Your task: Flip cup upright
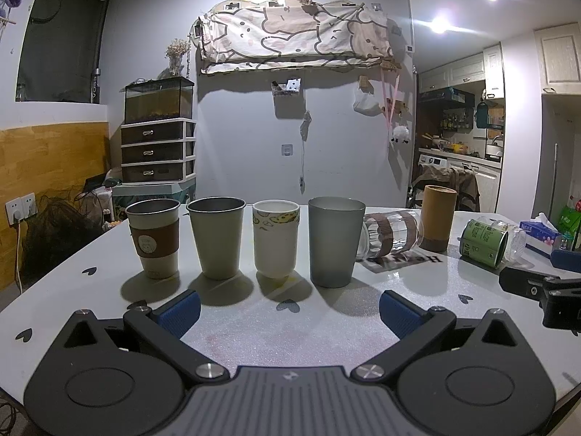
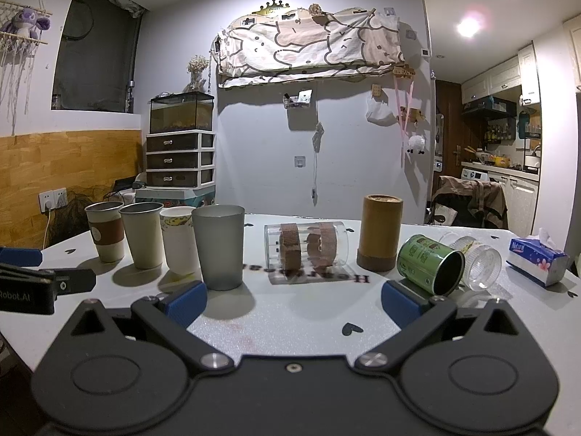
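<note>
Several cups stand upright in a row on the white table [image 1: 254, 330]: a sleeved metal cup [image 1: 154, 238], a plain metal cup [image 1: 217, 236], a white printed cup [image 1: 276, 238] and a grey tumbler [image 1: 334, 241]. A clear glass with brown bands [image 2: 307, 242] lies on its side. A bamboo cup [image 2: 380, 231] stands mouth down. A green tin cup [image 2: 430, 264] and a clear ribbed cup [image 2: 477, 262] lie on their sides. My left gripper [image 1: 288, 312] is open and empty before the row. My right gripper [image 2: 294, 303] is open and empty before the clear glass.
A tissue pack [image 2: 537, 259] lies at the table's right edge. A drawer unit [image 2: 179, 158] with a tank on top stands behind the table by the far wall. A chair with clothes [image 2: 472, 196] stands at the back right.
</note>
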`<act>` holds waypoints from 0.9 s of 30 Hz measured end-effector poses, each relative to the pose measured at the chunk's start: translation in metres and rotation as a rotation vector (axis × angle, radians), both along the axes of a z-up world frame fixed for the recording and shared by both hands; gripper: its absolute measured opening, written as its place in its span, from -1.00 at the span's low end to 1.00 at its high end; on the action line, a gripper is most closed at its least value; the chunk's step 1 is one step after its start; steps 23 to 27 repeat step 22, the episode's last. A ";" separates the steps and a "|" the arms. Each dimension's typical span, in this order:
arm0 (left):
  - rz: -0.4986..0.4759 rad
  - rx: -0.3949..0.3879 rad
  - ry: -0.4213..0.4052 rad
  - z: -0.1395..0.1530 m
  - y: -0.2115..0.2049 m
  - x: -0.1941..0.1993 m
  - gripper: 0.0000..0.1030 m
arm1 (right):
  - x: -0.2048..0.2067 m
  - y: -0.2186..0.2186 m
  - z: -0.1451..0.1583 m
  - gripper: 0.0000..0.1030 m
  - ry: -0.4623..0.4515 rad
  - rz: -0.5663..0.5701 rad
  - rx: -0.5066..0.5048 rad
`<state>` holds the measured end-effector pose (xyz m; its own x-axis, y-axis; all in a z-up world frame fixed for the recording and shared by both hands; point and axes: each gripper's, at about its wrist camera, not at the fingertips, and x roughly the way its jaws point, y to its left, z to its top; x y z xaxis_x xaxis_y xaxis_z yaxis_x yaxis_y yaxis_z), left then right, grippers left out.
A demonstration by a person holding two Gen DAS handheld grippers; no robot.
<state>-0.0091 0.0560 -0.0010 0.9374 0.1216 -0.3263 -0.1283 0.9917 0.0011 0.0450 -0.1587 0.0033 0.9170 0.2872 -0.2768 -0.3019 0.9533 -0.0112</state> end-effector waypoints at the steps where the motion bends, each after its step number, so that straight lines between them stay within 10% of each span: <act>1: 0.000 0.000 0.000 0.000 0.000 0.000 1.00 | 0.000 0.000 0.000 1.00 0.000 0.000 0.000; 27: 0.004 -0.003 0.004 -0.002 0.000 0.001 1.00 | 0.000 0.000 0.000 1.00 0.002 -0.001 -0.001</act>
